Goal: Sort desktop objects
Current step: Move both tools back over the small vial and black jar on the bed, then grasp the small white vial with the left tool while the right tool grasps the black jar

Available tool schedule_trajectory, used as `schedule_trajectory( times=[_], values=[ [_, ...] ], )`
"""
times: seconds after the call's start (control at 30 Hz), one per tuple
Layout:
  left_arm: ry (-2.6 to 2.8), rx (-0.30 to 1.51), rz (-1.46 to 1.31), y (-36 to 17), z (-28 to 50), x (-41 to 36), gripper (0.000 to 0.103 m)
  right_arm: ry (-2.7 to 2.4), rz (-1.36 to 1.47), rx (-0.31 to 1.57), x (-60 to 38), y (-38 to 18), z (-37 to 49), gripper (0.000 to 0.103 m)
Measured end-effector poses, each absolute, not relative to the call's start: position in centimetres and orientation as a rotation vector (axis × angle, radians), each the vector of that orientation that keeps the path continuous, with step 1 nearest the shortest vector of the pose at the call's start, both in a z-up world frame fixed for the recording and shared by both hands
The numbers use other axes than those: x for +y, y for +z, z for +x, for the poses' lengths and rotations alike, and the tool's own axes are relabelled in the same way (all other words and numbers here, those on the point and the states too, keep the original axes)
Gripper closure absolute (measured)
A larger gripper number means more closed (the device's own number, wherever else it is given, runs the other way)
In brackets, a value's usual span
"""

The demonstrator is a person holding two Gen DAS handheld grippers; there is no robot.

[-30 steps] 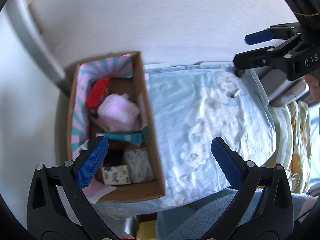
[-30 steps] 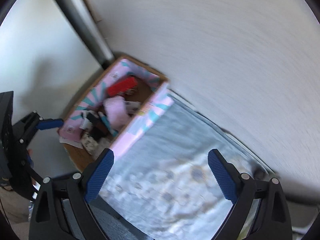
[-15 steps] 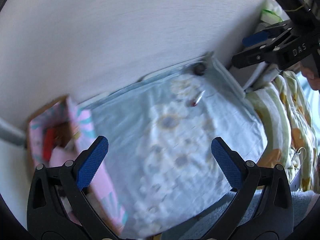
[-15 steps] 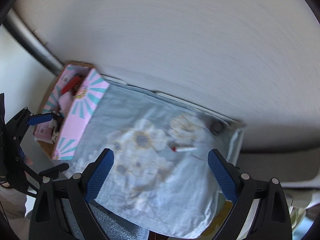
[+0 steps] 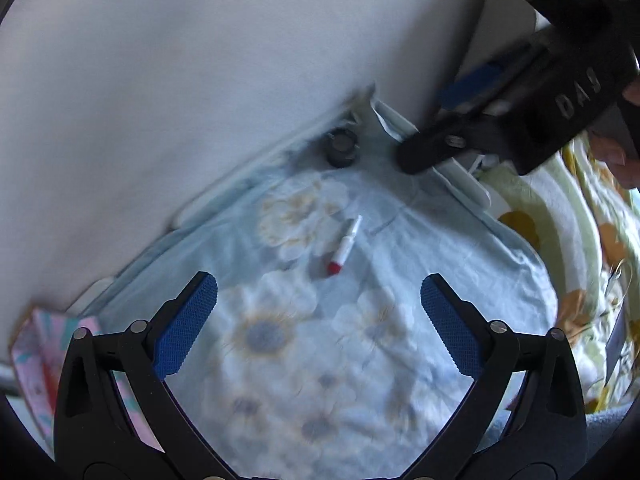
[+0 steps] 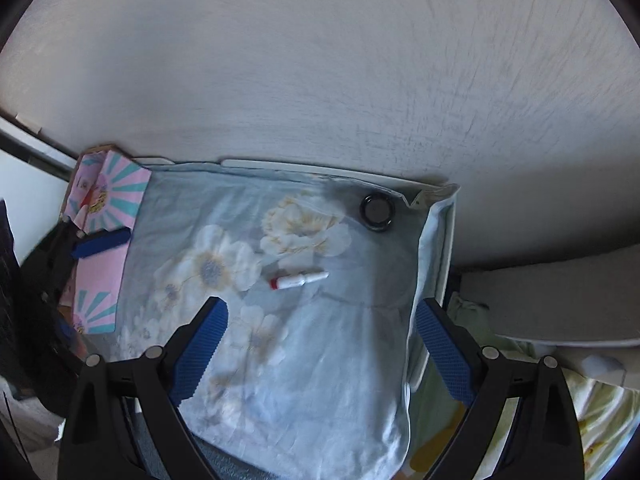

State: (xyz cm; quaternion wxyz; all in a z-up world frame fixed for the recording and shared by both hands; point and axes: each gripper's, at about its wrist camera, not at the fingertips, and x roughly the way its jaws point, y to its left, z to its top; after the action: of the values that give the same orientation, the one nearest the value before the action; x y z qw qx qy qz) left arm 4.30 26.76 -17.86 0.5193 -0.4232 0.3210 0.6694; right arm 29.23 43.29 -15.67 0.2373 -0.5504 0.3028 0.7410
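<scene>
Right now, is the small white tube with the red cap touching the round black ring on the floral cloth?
No. The small white tube with the red cap lies apart from the round black ring, bare floral cloth between them.

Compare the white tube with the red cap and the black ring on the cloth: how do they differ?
The white tube is long, thin and pale with a red end; the black ring is round and dark. The tube lies mid-cloth; the ring sits by the back edge, near the wall. Both rest loose on the floral cloth, ungripped.
</scene>
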Motion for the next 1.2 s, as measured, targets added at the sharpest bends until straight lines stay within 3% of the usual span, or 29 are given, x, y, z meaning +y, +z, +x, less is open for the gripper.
schedule_trajectory(
  times=[0.2, 0.37, 0.43, 0.67, 0.73, 0.77, 0.93, 1.07, 1.13, 1.2],
  values=[
    [1.584, 0.825, -0.969, -22.5, 4.9, 29.2, 0.006, 2.062, -1.492, 0.824, 45.1, -20.5, 28.4, 0.013],
    [1.565, 0.811, -0.989, -24.9, 4.1, 30.0, 0.011, 2.058, -1.507, 0.88, 46.5, -24.0, 27.9, 0.031],
    [1.552, 0.81, -0.997, -25.5, 3.9, 30.3, 0.025, 2.046, -1.502, 0.886, 47.1, -24.8, 27.9, 0.031],
    [1.532, 0.827, -0.989, -26.9, 3.9, 30.9, 0.031, 2.055, -1.469, 0.851, 48.3, -25.5, 27.7, 0.031],
    [1.522, 0.832, -0.989, -27.3, 4.0, 30.9, 0.042, 2.06, -1.466, 0.843, 48.4, -25.6, 27.6, 0.031],
    [1.517, 0.824, -0.989, -27.3, 4.0, 30.7, 0.043, 2.058, -1.465, 0.832, 48.5, -25.6, 27.5, 0.035],
    [1.519, 0.8, -0.975, -27.2, 3.9, 30.4, 0.069, 2.058, -1.472, 0.785, 48.6, -25.8, 27.3, 0.047],
    [1.518, 0.816, -0.95, -27.1, 4.4, 30.1, 0.076, 2.038, -1.474, 0.72, 48.6, -25.8, 27.2, 0.055],
    [1.515, 0.822, -0.937, -27.1, 4.7, 29.9, 0.086, 2.024, -1.475, 0.692, 48.6, -25.8, 27.2, 0.061],
    [1.51, 0.833, -0.924, -27.1, 5.0, 29.6, 0.09, 2.021, -1.473, 0.674, 48.7, -25.7, 27.4, 0.065]
  ],
)
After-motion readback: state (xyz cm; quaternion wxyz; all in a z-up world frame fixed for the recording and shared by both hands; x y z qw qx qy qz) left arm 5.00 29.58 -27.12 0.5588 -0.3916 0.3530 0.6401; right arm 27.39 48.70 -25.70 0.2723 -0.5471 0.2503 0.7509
